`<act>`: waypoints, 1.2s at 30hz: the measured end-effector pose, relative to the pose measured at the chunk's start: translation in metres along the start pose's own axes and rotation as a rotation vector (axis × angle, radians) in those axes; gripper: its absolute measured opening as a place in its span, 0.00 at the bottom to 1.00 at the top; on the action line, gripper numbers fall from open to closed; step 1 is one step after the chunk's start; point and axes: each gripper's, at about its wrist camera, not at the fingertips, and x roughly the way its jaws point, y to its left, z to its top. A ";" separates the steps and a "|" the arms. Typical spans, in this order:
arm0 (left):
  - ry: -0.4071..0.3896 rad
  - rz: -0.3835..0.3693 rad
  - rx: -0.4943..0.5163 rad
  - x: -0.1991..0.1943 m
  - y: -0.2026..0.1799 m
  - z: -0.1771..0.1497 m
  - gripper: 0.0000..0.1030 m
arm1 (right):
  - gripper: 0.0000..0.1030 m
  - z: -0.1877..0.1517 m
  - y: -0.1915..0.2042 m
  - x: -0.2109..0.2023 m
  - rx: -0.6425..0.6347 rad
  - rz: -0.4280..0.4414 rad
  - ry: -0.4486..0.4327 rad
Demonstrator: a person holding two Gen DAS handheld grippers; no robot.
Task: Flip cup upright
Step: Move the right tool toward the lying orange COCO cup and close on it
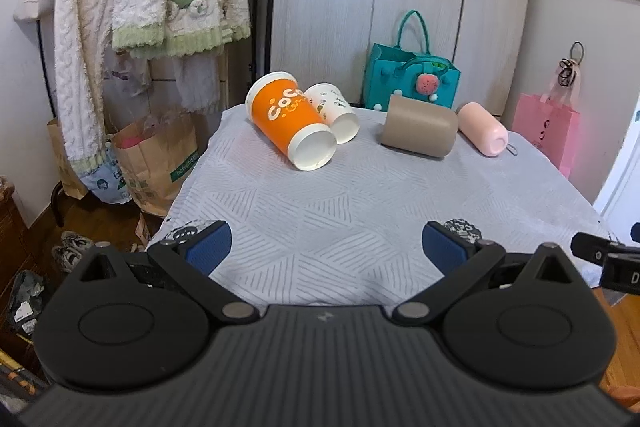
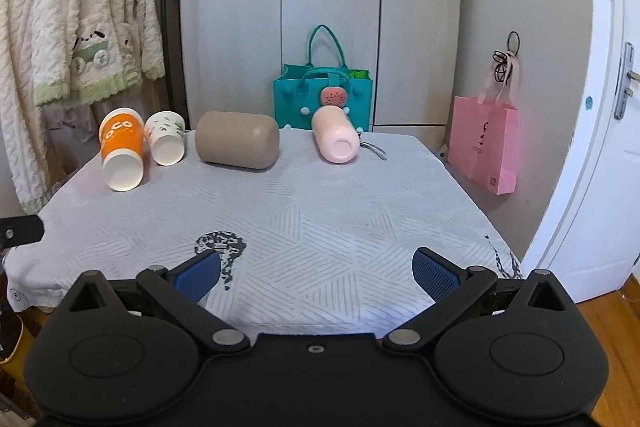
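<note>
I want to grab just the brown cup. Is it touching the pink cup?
Apart. The right wrist view shows a wide strip of bare gray tablecloth between the brown cup and the pink cup.

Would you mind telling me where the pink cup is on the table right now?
The pink cup lies on its side at the far right of the row, beside the taupe cup and just in front of the teal bag.
</note>
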 end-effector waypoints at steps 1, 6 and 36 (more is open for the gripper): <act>0.007 -0.008 -0.004 0.000 0.001 0.002 1.00 | 1.00 0.002 0.001 -0.002 0.001 0.005 0.002; 0.014 -0.018 -0.055 -0.006 0.015 0.015 1.00 | 1.00 0.020 0.009 -0.011 -0.023 0.104 -0.012; 0.128 -0.144 -0.453 0.112 0.129 0.102 0.99 | 0.94 0.154 0.189 0.185 -0.482 0.682 0.353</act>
